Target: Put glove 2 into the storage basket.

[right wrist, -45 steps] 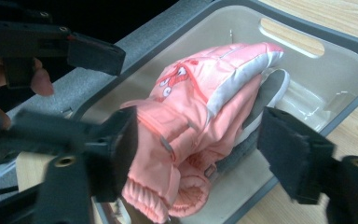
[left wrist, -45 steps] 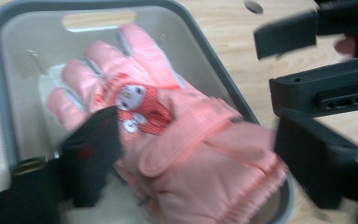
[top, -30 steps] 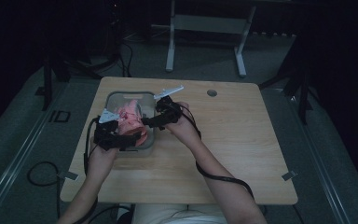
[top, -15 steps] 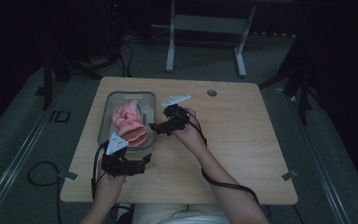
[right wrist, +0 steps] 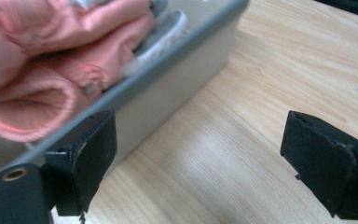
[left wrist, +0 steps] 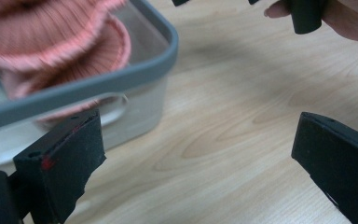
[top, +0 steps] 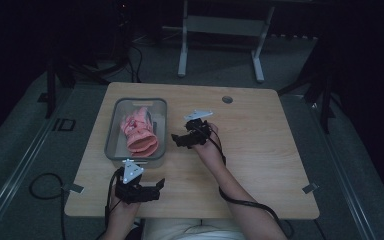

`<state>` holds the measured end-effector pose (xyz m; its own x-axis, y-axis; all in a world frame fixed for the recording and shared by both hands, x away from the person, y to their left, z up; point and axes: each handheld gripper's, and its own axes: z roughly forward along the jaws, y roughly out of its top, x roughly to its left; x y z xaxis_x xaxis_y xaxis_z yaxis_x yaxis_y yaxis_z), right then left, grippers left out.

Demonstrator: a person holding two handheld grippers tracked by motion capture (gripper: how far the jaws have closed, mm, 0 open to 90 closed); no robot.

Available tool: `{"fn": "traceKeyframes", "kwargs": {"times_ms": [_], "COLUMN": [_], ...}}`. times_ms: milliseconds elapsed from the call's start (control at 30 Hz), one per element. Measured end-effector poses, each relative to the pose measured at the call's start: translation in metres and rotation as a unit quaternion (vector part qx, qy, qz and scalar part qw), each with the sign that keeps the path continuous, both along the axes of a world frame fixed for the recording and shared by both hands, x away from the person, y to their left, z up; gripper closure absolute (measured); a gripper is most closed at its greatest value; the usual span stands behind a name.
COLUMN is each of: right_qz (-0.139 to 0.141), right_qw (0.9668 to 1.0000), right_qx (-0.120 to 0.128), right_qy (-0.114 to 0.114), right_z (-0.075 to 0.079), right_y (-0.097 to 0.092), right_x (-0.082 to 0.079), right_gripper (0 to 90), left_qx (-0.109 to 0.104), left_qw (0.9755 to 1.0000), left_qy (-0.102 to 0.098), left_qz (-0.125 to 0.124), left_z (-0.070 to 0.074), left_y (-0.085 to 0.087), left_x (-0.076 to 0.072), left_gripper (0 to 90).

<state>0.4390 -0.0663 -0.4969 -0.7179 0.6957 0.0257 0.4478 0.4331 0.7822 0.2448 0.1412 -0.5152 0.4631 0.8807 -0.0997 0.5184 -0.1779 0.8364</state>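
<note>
Two grippers have empty, open jaws; the right gripper (top: 180, 140), just opened, sits nearer, with the pink glove (top: 139, 131) in the bin (top: 111, 150) at 9 o'clock, its long axis running 12-to-6, and the left gripper (top: 156, 187) lies farther off at 6 o'clock.

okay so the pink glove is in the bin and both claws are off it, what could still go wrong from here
The pink glove bulges above the rim of the grey bin at its near end, so it might slump out. The right claw, whose jaws have just been opening with nothing between them, sits close beside the bin wall and could nudge it. The left claw, open, lies near the table's front edge.
</note>
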Motion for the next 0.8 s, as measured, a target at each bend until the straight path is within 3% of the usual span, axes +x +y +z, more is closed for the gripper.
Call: {"fn": "traceKeyframes", "kwargs": {"times_ms": [267, 400, 567, 800], "right_qz": [-0.044, -0.065, -0.082, -0.085], "right_qw": [0.9990, 0.9977, 0.9964, 0.9958], "right_qx": [-0.005, -0.006, 0.012, 0.026], "right_qy": [-0.002, -0.016, -0.018, -0.020], "right_z": [-0.029, -0.039, -0.044, -0.049], "right_y": [0.000, 0.000, -0.001, 0.000], "right_x": [-0.003, -0.006, -0.008, -0.011], "right_gripper": [10.7, 10.7, 10.7, 10.7], "left_qx": [0.009, 0.015, 0.024, 0.029], "left_qw": [0.9999, 0.9997, 0.9996, 0.9995], "left_qy": [0.010, 0.012, 0.015, 0.012], "left_qz": [0.007, 0.012, 0.009, 0.004], "left_z": [-0.022, -0.026, -0.030, -0.032], "left_y": [-0.006, -0.006, -0.007, -0.009], "left_x": [0.000, 0.001, 0.002, 0.004], "left_gripper": [2.0, 2.0, 2.0, 2.0]}}
